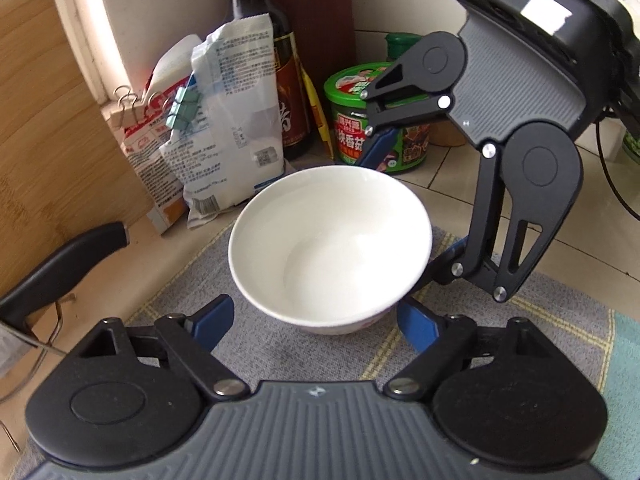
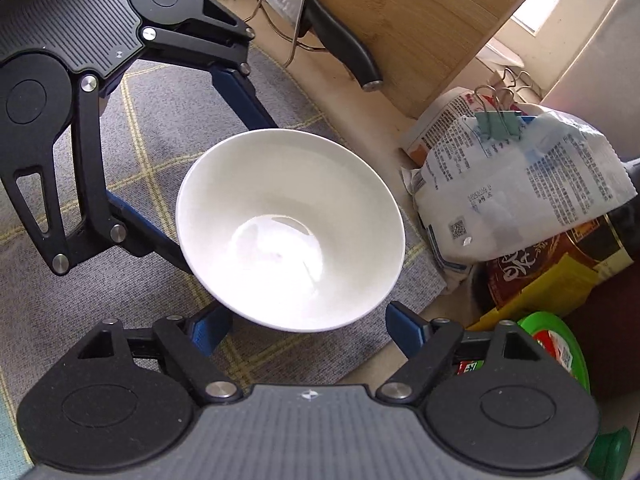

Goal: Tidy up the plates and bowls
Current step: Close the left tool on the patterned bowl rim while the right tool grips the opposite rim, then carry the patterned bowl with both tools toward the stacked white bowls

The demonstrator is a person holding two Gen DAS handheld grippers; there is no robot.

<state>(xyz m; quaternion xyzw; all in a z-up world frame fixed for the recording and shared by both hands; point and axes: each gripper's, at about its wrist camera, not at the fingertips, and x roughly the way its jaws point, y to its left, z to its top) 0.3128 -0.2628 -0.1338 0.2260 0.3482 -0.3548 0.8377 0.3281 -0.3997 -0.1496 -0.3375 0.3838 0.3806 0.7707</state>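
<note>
Left gripper [image 1: 314,326] and right gripper [image 2: 308,326]: both had their blue fingers spread wide and flanked one white bowl [image 1: 330,250], which sat upright on the grey checked mat [image 1: 520,320]; neither visibly pinched it. Step judged: approach to grasp the bowl; the next move likely called for one gripper to close on its rim while the other stayed clear. Surroundings: clipped bags [image 1: 224,136], sauce bottle [image 1: 288,92], green tub [image 1: 360,120], knife [image 2: 340,52] and cutting board [image 1: 44,140] crowded the far side.

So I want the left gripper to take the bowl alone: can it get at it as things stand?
Probably yes. The left gripper is open, its fingers either side of the white bowl. But the right gripper, open too, also straddles the bowl and crowds it.
</note>
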